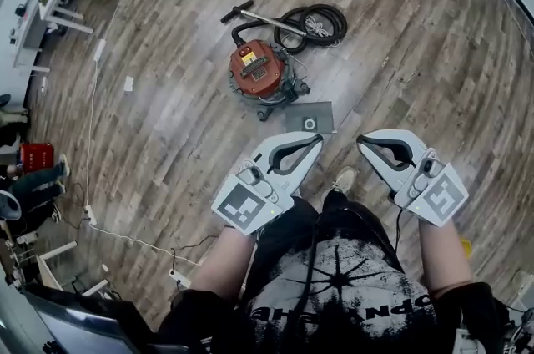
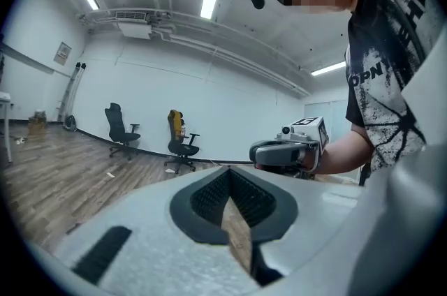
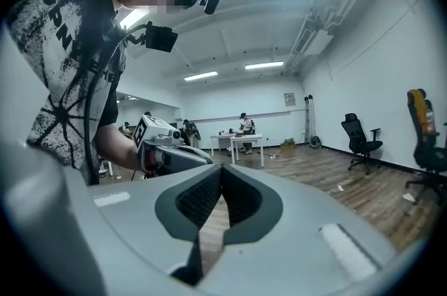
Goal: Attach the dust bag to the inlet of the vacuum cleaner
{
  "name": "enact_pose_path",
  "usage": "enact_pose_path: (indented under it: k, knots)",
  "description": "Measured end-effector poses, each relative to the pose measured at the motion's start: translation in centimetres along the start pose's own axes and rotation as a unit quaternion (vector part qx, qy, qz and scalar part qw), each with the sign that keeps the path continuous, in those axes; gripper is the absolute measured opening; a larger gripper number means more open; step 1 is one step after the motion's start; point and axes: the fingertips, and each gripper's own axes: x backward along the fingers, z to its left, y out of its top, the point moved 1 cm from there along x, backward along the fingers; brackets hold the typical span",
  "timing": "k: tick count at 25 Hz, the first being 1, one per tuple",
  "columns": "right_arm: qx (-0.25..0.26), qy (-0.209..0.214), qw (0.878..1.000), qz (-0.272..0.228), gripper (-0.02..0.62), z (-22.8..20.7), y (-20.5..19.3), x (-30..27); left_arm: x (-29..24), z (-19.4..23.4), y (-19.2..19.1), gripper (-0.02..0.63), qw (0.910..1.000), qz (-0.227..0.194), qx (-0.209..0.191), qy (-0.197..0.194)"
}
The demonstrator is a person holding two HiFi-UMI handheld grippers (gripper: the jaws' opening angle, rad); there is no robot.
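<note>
Dust bag (image 1: 309, 118): we note it as a flat grey rectangle lying on the wooden floor (image 1: 167, 127), broad face up, its round collar opening facing upward near the edge closest to us. In the head view its long axis runs roughly left to right.

Vacuum cleaner (image 1: 259, 72): just beyond the bag and slightly left, it stands upright on its casters with the red lid on top. We cannot make out the inlet. A coiled black hose (image 1: 315, 24) lies behind it to the right, and a wand (image 1: 263, 18) runs leftward from the coil.

Left hand-held gripper (image 1: 315, 142): held level nearest us, well apart from the bag, jaws closed together with nothing between them.

Right hand-held gripper (image 1: 364, 142): alongside it, tips turned toward the left one, jaws likewise closed and empty.
</note>
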Motion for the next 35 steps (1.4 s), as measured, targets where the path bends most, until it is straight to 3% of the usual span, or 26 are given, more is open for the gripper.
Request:
enact_pose_path:
  k: [5,8,12,15,21,25,28,30,35]
  knots:
    - [0.013,-0.021,1.0,0.018,0.008,-0.1,0.6,-3.1,1.8,2.3,0.4,0.0,0.9994,-0.021,0.009,-0.027]
    - [0.033,-0.036,0.998,0.044,0.009,-0.7,-1.2,-4.4,2.8,3.9,-0.9,0.0,0.9988,-0.015,0.029,-0.036]
    - [0.043,-0.04,0.995,0.082,0.009,-1.4,-5.5,-6.1,3.8,5.1,-4.7,0.0,0.9974,0.043,0.015,-0.055]
    - [0.03,-0.01,0.994,0.107,0.009,-2.2,-10.3,-6.8,3.3,5.7,-8.6,0.0,0.9929,0.107,-0.001,-0.052]
    - [0.063,0.064,0.969,0.23,0.044,-5.1,-24.5,-8.7,-0.2,10.1,-17.6,-0.001,0.9928,0.117,0.019,0.012]
    - [0.055,0.074,0.96,0.263,0.074,-6.8,-33.9,-10.2,-2.2,13.3,-26.1,0.0,0.9903,0.134,0.028,0.023]
    - [0.052,0.068,0.948,0.307,0.12,-8.1,-43.8,-11.6,-3.5,15.9,-33.9,0.0,0.9872,0.156,0.03,0.017]
    - [0.061,0.073,0.931,0.352,0.155,-8.6,-51.6,-12.5,-4.2,17.7,-39.0,0.0,0.9854,0.169,0.022,0.011]
    - [0.087,0.108,0.875,0.464,0.213,-7.9,-71.4,-13.7,-4.5,21.0,-50.1,-0.001,0.983,0.183,-0.006,-0.003]
